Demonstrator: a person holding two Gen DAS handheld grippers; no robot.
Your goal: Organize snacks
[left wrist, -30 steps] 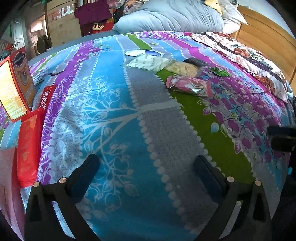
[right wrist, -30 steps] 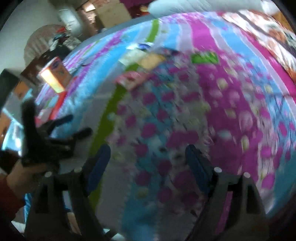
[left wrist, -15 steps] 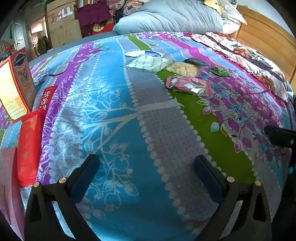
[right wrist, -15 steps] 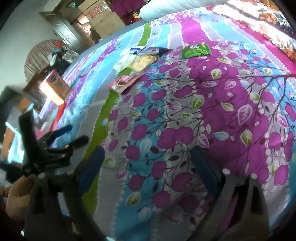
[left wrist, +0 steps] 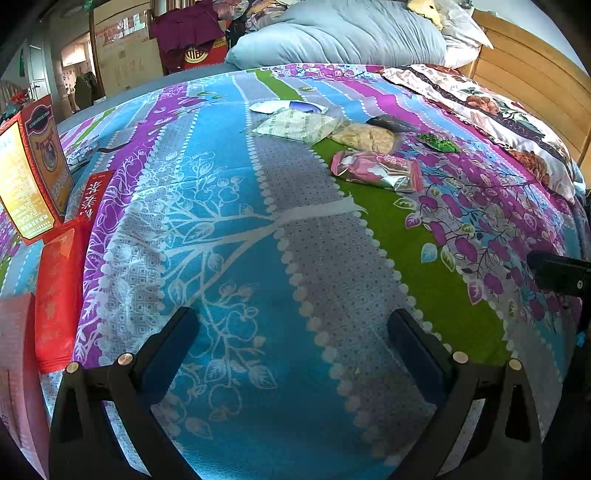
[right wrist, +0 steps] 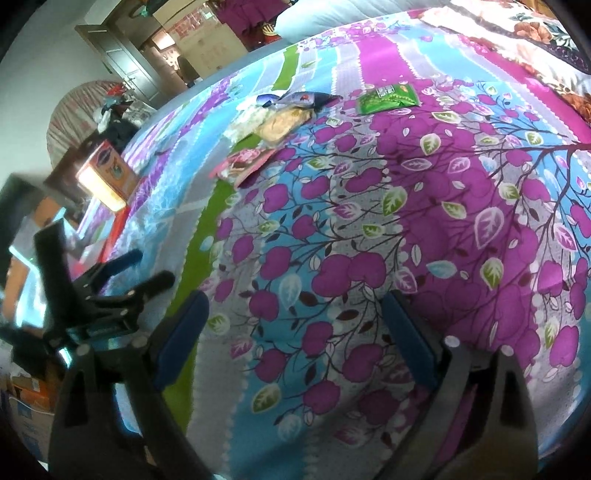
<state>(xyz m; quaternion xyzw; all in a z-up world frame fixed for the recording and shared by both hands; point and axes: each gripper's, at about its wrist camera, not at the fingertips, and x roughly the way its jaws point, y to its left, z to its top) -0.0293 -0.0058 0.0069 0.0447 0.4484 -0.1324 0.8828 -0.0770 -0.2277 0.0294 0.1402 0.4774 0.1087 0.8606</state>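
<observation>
Several snack packets lie on the patterned bedspread (left wrist: 229, 258) toward the far middle: a pink packet (left wrist: 376, 170), a beige one (left wrist: 364, 137), a pale green-white one (left wrist: 299, 124), a small green one (left wrist: 437, 142) and a dark one (left wrist: 391, 122). The right wrist view shows the same pink packet (right wrist: 242, 164) and green packet (right wrist: 388, 98). My left gripper (left wrist: 293, 343) hangs open over the blue and grey stripes, nothing between its fingers. My right gripper (right wrist: 295, 332) is open and empty above the purple flower print. The left gripper (right wrist: 147, 267) also shows in the right wrist view.
An orange-red box (left wrist: 31, 173) stands at the left edge, with red packages (left wrist: 57, 291) beside it. A blue pillow (left wrist: 332, 35) and a floral pillow (left wrist: 491, 114) lie at the head of the bed, by the wooden headboard (left wrist: 535, 77).
The right wrist view went from blurred to sharp, and its jaws stand wider than a second ago. The left gripper has stayed put.
</observation>
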